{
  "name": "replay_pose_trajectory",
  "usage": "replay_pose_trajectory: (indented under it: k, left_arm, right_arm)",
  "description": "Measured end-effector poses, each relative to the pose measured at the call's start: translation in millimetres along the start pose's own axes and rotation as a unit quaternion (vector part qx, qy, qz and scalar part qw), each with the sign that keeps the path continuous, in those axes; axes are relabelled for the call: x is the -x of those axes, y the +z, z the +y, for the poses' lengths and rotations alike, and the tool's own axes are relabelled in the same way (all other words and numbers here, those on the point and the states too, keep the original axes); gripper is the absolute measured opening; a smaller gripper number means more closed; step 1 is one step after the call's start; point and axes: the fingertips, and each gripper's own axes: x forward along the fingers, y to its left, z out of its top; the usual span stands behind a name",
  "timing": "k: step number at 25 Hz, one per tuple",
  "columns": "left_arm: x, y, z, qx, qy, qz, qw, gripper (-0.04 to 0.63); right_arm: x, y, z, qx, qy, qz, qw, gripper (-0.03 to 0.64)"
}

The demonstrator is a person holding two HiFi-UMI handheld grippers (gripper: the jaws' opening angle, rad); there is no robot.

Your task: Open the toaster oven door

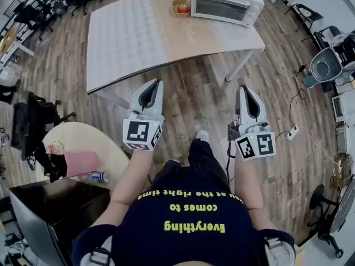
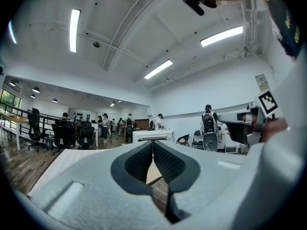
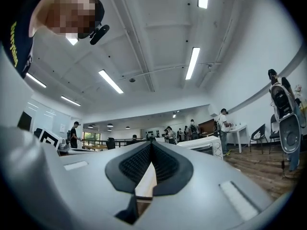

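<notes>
The toaster oven (image 1: 226, 1) sits at the far end of the counter (image 1: 138, 43), its glass door closed and facing the person, with a small dish holding something red (image 1: 182, 7) just beside it on its left. Both tools are well short of it, out over the floor on the near side of the counter. The left gripper (image 1: 157, 83) and the right gripper (image 1: 242, 88) point roughly level toward the oven, each with its fingers pressed together and nothing between them. The step in hand looks to be the approach, so the reach should come first. The person will likely need to step up to the counter edge, or round to the oven's end, since the oven is a long way across the top. The right gripper seems the better choice (the oven lies toward that side, and it shows in the right gripper view just beyond the closed tips). Its fingers should spread before they arrive, then close on the door handle, which is too small here to make out. A door like this probably hinges along its bottom edge, so the pull should curve outward and down. The left gripper could steady the oven's top so the body does not slide, keeping clear of the dish.
</notes>
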Motion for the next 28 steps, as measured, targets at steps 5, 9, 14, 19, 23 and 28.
replay_pose_trajectory:
  k: [5,9,14,19,23,28]
  left_arm:
    - [-63,7,-2,-0.002,0.030,-0.004,0.9995,0.006]
    - [-105,7,-5,-0.008,0.046,-0.005,0.9989,0.006]
    - [-146,5,2,-0.003,0.064,0.004,0.9979,0.006]
    - [-195,4,16,-0.005,0.060,0.004,0.9982,0.006]
    - [-249,1,37,-0.004,0.047,-0.001,0.9989,0.006]
    - [-327,8,78,-0.014,0.015,-0.010,0.9997,0.006]
  right_arm:
    - [-49,9,-54,0.010,0.037,0.000,0.999,0.012]
    - [-78,12,-97,0.005,0.058,-0.005,0.998,0.012]
    - [-115,8,-132,-0.008,0.067,-0.001,0.998,0.012]
    - [-155,-5,-154,-0.015,0.066,0.006,0.998,0.012]
    - [-195,-14,-181,-0.009,0.050,0.008,0.999,0.012]
    - [-268,-13,-206,-0.008,0.026,-0.004,1.000,0.012]
